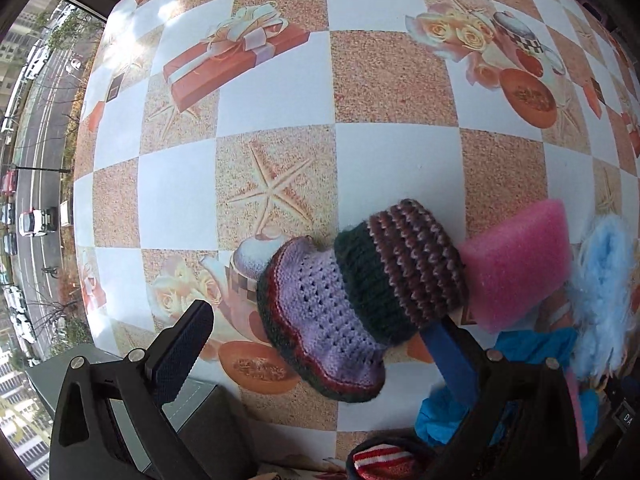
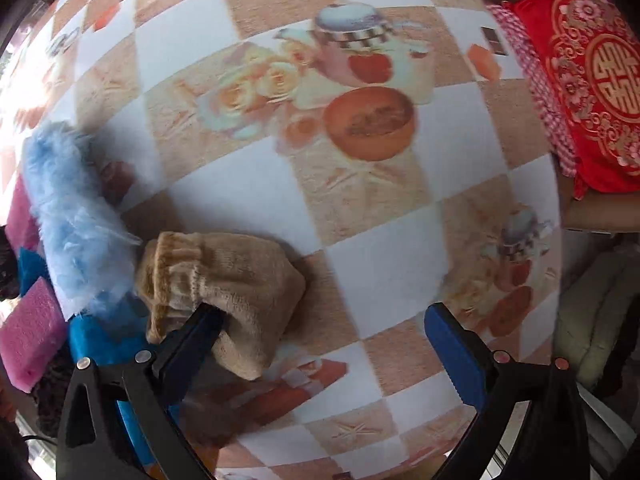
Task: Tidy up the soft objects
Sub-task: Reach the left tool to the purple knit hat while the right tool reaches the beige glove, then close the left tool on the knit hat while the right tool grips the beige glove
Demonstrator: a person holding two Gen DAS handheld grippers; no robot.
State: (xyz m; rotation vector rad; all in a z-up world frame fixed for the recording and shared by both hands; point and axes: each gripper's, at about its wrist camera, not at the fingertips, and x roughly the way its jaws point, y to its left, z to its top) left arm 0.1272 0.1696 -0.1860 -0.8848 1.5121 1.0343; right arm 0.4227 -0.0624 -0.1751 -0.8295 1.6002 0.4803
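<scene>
A knitted bootie [image 1: 352,300], lilac with a dark green and maroon-striped cuff, lies on the checkered tablecloth [image 1: 280,80]. It sits between the wide-apart fingers of my left gripper [image 1: 316,320], which is open; its cuff reaches the right finger [image 1: 452,360]. A pink sponge [image 1: 520,268] and a light blue fluffy piece [image 1: 604,292] lie just right of it. My right gripper [image 2: 322,312] is open too. A tan plush sock [image 2: 224,280] rests against its left finger [image 2: 192,344], and nothing sits between the fingers. The blue fluffy piece [image 2: 76,208] touches the sock's cuff.
Pink sponges [image 2: 28,332] and a blue cloth [image 2: 96,340] crowd the right wrist view's left edge. A red embroidered cushion [image 2: 592,80] lies beyond the table's right edge. A red-and-white striped item [image 1: 380,460] shows at the bottom. A window and the table's edge are on the left.
</scene>
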